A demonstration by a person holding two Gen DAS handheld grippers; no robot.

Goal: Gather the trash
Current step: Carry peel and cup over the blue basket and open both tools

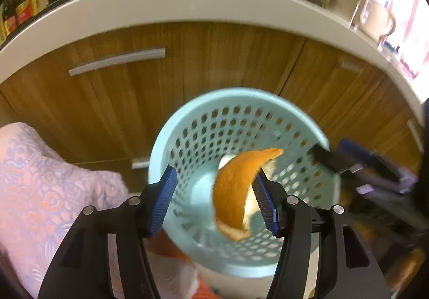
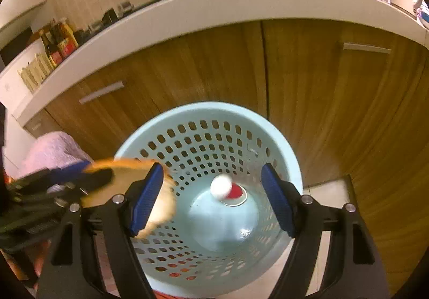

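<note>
Orange peel above bin rim, cabinet behind.

A: The perforated wastebasket looks like smooth, slightly glossy pale-blue plastic.

B: The cabinet doors are matt wood grain; the gripper pads are ribbed blue, and the orange peel looks dimpled.

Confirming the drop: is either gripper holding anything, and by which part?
Nothing is gripped. The orange peel sits loose between the left gripper's open jaws; the right gripper is empty.
</note>
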